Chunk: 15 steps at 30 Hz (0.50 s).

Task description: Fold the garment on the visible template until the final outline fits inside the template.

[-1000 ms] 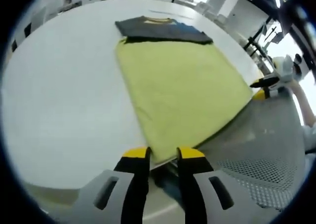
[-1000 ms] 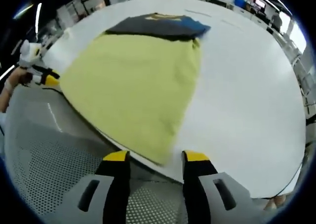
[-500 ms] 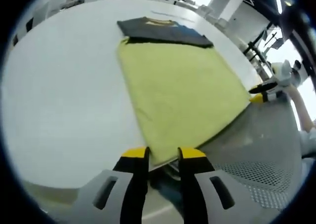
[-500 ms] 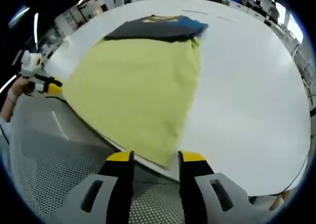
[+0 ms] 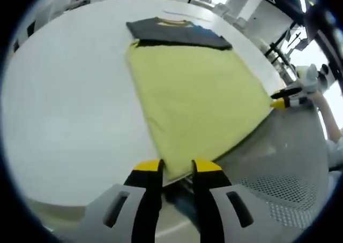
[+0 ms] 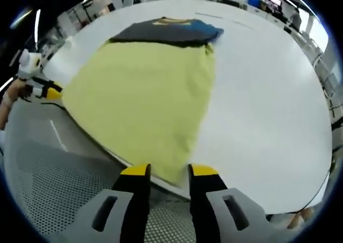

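A yellow-green rectangular cloth garment (image 5: 198,96) lies flat on the white round surface (image 5: 69,104), reaching to its near edge. At the far end of the garment lies a dark grey folded T-shirt (image 5: 174,31) with a blue part, touching it.

The left tongs (image 5: 177,168) are at one near corner of the garment; the two yellow tips stand narrowly apart with the cloth edge between them, but I cannot tell if they really pinch it. The right tongs (image 6: 169,172) are at the other near corner, also narrowly apart, and the grip is not clear. Below the surface edge is a grey perforated chair (image 6: 48,168).
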### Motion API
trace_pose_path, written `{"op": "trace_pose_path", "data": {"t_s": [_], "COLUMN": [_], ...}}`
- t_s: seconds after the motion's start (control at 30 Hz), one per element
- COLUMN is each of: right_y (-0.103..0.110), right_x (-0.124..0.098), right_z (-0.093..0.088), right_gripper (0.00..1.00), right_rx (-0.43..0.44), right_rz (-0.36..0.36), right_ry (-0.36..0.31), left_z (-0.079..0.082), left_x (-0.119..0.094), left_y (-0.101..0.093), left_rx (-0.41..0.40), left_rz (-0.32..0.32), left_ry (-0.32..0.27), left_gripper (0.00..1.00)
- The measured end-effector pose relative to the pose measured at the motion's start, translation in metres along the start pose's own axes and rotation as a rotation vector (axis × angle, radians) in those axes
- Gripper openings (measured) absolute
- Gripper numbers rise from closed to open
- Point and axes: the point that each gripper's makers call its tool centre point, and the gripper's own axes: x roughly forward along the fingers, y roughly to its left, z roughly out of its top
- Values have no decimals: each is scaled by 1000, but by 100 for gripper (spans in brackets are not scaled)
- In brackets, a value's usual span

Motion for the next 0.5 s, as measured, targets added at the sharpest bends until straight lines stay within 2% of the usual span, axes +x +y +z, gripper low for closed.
{"op": "trace_pose_path", "data": {"t_s": [0.23,0.5], "right_y": [-1,1], "right_x": [1,2], "right_z": [0,0], "right_gripper": [21,15], "right_rx": [-58,-63], "right_rz": [-30,-30], "right_ry": [13,11], "left_z": [0,-1], "left_x": [0,2], "left_y": [3,5], "left_rx": [32,61], "left_rz": [22,36], "left_ry": [20,36], "left_gripper": [15,11]}}
